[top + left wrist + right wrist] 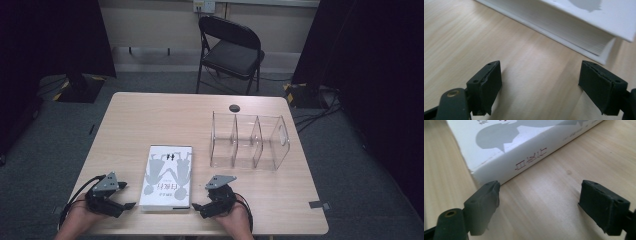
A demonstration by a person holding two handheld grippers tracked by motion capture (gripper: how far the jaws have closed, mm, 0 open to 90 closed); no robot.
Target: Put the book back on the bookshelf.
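The work surface is a light wood-grain table (150, 115) with rounded corners, standing on grey carpet (45, 145). A round dark cable port (234, 107) sits near the far edge of the tabletop. Beyond the table, a black folding chair (231, 50) stands against a pale wall, with a power outlet (204, 6) mounted above it. Black curtains (370, 75) hang to the left and right of the room, and cables run across the floor at the far right.

A white book (167, 176) lies flat on the near half of the table, slightly left of centre, its cover showing grey silhouette figures. A clear acrylic divider rack (248, 141) with three compartments rests to the right of the book and farther away, well apart from it.

The left gripper (131, 205) is held low at the near left corner, just beside the book's left edge. In the left gripper view its jaws stand wide apart with bare tabletop between them; the book's page edge lies ahead, not touched.

The right gripper (196, 206) is held at the near edge, just beside the book's right side. In the right gripper view its jaws are likewise spread wide and hold nothing; the book's near corner and its spine, printed with red characters, lie just beyond one fingertip (489, 195), and contact there cannot be determined
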